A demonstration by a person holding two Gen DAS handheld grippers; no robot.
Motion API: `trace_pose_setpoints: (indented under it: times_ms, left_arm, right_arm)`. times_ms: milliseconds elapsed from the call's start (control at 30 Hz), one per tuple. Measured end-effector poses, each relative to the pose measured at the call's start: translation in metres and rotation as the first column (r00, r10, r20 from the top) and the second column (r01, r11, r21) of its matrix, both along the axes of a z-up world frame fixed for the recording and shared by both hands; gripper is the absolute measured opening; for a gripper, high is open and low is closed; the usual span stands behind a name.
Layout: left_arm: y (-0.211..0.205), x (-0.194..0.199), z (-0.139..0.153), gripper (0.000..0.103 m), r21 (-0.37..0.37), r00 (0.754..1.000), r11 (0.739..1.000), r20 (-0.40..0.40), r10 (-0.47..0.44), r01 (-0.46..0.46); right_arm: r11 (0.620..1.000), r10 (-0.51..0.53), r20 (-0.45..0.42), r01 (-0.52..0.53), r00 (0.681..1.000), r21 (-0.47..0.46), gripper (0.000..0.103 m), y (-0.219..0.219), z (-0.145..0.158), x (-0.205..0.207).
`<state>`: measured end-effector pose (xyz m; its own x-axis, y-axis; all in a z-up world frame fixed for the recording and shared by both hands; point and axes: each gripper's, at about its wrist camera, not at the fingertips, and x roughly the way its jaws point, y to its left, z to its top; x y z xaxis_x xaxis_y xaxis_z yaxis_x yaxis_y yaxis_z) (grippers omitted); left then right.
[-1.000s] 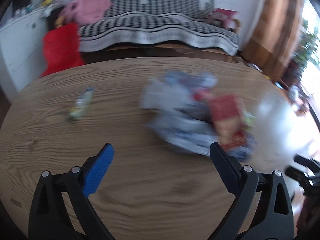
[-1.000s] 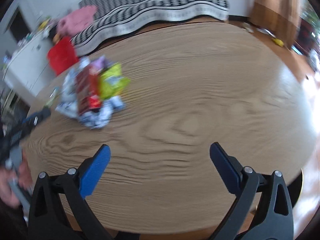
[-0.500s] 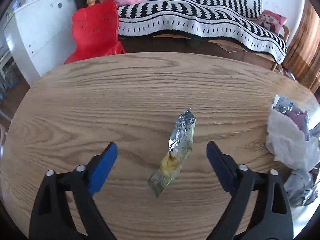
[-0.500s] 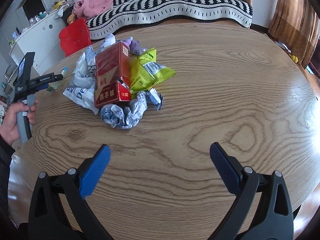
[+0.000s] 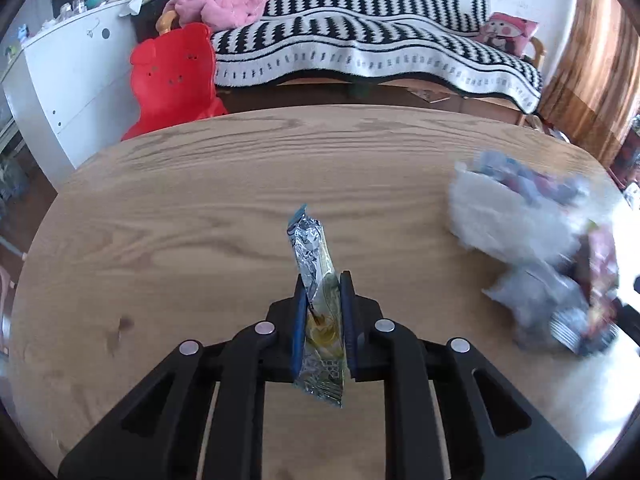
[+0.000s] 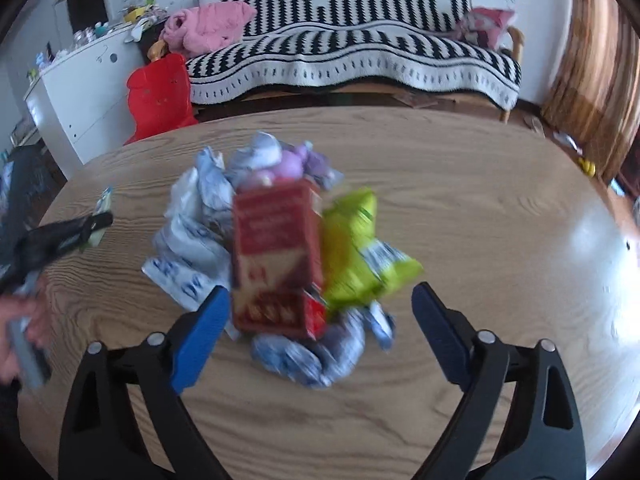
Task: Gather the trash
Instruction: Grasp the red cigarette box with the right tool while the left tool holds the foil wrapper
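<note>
Living room, black-and-white striped sofa at the back, red bear-shaped plastic chair at left, round wood-grain surface in front. Left gripper: jaws nearly closed, pinching a thin silver-and-yellow foil snack wrapper across its lower half; the wrapper stands upright between the pads, top end sticking up free, bottom end poking out below. It looks very light, crinkly and slick, so a mid-body pinch is fine but it could slide if the squeeze loosens. To the right, a heap of trash sits mid-surface, blurred: crumpled white-and-blue plastic wrappers, a red cardboard carton on top, a lime-green chip bag beside it. Right gripper: jaws wide open, holding nothing, hovering at the near edge of the heap, roughly straddling the carton's near end. Carton likely stiff and easiest to take across its narrow sides; the bags and wrappers are soft, better bunched.
</note>
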<state>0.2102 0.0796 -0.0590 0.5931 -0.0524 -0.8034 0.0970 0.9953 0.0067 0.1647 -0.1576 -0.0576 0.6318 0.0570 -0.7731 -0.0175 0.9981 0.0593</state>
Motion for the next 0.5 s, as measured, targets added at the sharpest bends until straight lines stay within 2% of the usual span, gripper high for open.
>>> trace_pose_setpoints:
  times_ms: [133, 367, 467, 500]
  left_arm:
    - [-0.026, -0.041, 0.019, 0.015, -0.015, 0.998, 0.998, 0.023, -0.058, 0.058]
    - [-0.058, -0.085, 0.036, 0.015, -0.005, 0.992, 0.994, 0.052, -0.111, 0.112]
    - [-0.067, -0.096, 0.04, 0.015, -0.037, 0.993, 0.993, 0.036, -0.112, 0.114]
    - [-0.071, -0.099, 0.04, 0.015, -0.05, 0.993, 0.992, 0.026, -0.114, 0.116]
  right_arm:
    - [1.0, -0.008, -0.009, 0.008, 1.0, -0.016, 0.072, 0.008, -0.007, 0.015]
    - [0.998, -0.011, -0.01, 0.01, 1.0, -0.057, 0.073, 0.02, -0.014, 0.029]
    - [0.995, 0.002, -0.019, -0.004, 1.0, -0.101, 0.072, 0.025, -0.021, 0.032]
    - [0.995, 0.005, -0.015, -0.006, 1.0, -0.102, 0.065, 0.025, -0.023, 0.03]
